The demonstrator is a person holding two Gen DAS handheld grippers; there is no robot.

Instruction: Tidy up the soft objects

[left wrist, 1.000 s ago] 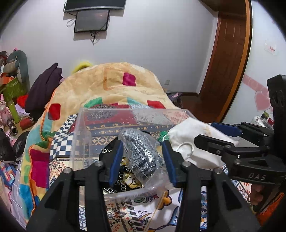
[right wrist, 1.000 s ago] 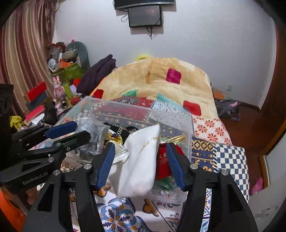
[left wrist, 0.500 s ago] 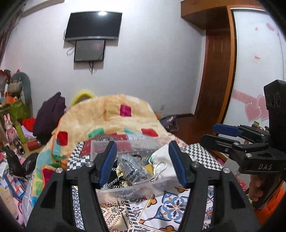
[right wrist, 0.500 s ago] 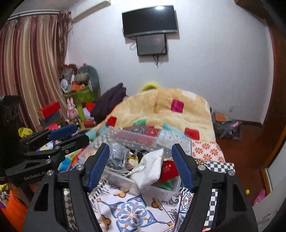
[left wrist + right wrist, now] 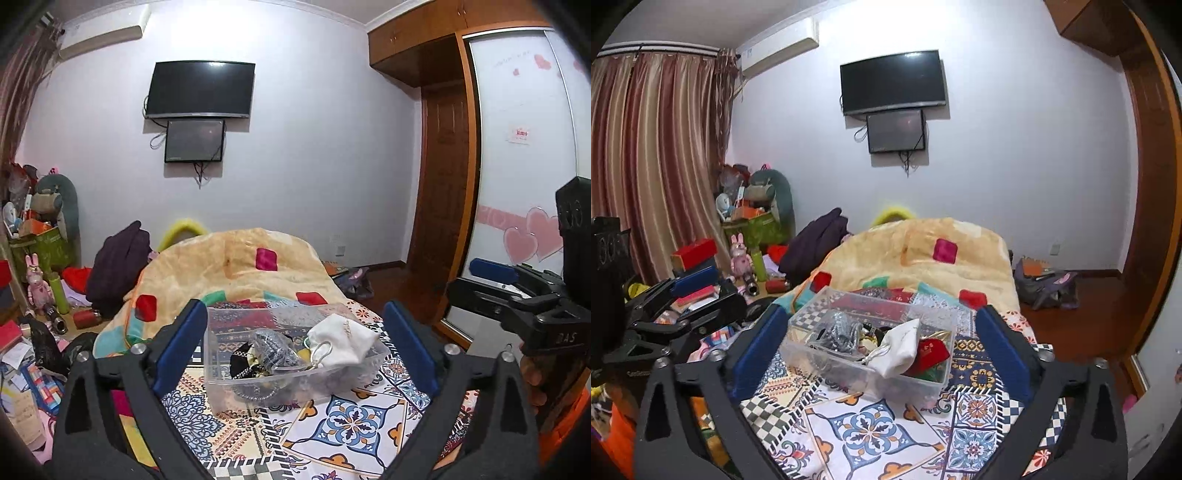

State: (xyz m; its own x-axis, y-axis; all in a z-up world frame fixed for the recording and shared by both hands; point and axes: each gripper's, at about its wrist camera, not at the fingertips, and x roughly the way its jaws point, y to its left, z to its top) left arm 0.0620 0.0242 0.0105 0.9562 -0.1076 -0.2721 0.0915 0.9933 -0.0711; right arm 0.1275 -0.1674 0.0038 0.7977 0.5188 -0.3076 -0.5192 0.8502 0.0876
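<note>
A clear plastic bin (image 5: 221,391) (image 5: 923,384) sits on the patterned bedspread. Inside lie a white drawstring pouch (image 5: 343,341) (image 5: 899,350), a silvery wrapped bundle (image 5: 271,347) (image 5: 840,334), a red pouch (image 5: 929,356) and dark items. My left gripper (image 5: 295,350) is open and empty, held back from the bin. My right gripper (image 5: 882,350) is open and empty, also back from the bin. Each gripper shows in the other's view: the right (image 5: 491,284) and the left (image 5: 698,291).
A yellow patchwork blanket (image 5: 236,266) is heaped behind the bin. Clutter, boxes and toys (image 5: 738,251) crowd the left side by the curtain. A bag (image 5: 1045,284) lies on the wooden floor at right. A TV (image 5: 201,90) hangs on the far wall.
Both grippers have let go of the silvery bundle and the white pouch, opened wide, and pulled up and back from the bin. The items now lie in the bin.
</note>
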